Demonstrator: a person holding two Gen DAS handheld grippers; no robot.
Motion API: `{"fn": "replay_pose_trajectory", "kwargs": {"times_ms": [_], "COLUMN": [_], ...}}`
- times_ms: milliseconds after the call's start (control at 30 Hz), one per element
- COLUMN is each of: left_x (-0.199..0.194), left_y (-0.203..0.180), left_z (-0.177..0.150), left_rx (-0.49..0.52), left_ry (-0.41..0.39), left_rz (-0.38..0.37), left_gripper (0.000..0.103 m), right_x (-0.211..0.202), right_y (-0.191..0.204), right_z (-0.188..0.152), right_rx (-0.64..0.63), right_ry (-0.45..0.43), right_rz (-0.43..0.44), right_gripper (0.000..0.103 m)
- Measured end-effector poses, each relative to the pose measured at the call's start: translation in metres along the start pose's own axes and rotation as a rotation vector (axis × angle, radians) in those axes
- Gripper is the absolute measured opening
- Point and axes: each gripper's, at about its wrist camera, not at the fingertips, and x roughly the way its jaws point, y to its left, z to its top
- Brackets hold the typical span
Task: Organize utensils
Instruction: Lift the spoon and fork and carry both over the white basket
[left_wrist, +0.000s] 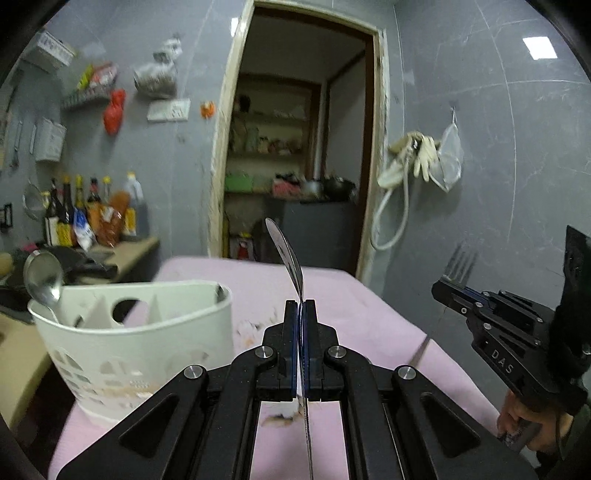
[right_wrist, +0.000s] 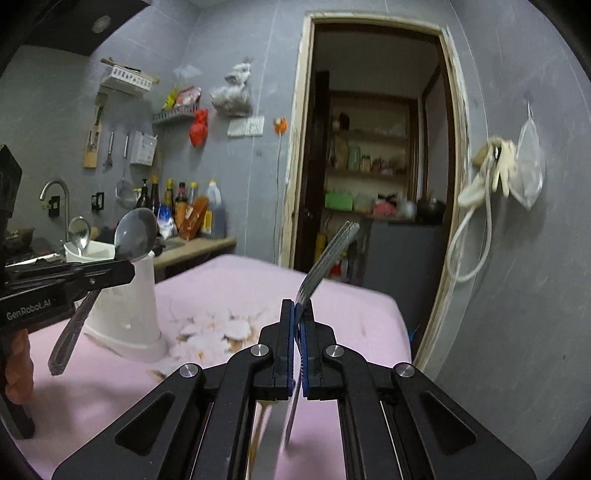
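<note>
Two hand-held grippers raised over pink-covered bench (left_wrist: 369, 317). Left hand-held gripper (left_wrist: 300, 306) clamped on spoon (left_wrist: 286, 254), bowl edge-on toward twelve o'clock, handle trailing back toward six. Right hand-held gripper (right_wrist: 300, 308) clamped on fork (right_wrist: 328, 254), tines toward one o'clock. White utensil holder (left_wrist: 140, 332) at nine o'clock on bench, second spoon (left_wrist: 42, 277) standing inside.

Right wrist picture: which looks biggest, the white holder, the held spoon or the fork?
1. white holder
2. spoon in the left gripper
3. fork in the right gripper; seen edge-on, unsure against the spoon.
</note>
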Motion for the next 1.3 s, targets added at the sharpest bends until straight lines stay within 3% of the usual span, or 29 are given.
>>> {"fn": "replay_pose_trajectory", "kwargs": {"times_ms": [300,567,767,1067,1300], "left_x": [-0.02,-0.04,-0.045,-0.031,-0.021], "left_y": [0.043,0.114,0.166,0.208,0.199], "left_z": [0.029,0.069,0.079,0.066,0.055], "left_rx": [-0.085,-0.194,-0.238,-0.296,-0.265], "left_ry": [-0.077,-0.202,-0.276,-0.33,-0.339], "left_rz": [0.011,0.119,0.213,0.301,0.344], "left_gripper": [0.0,0.0,0.0,0.0,0.0], "right_x": [0.001,0.019,0.041,0.074,0.097], "right_y": [0.015,0.046,0.076,0.117,0.127], "right_z": [0.032,0.079,0.105,0.095,0.074], "right_rx": [0.037,0.066,0.076,0.043,0.035], "right_ry": [-0.082,-0.164,-0.205,-0.189,-0.13], "right_rz": [0.079,0.209,0.284,0.307,0.317], "right_gripper": [0.0,0.001,0.001,0.001,0.001]}}
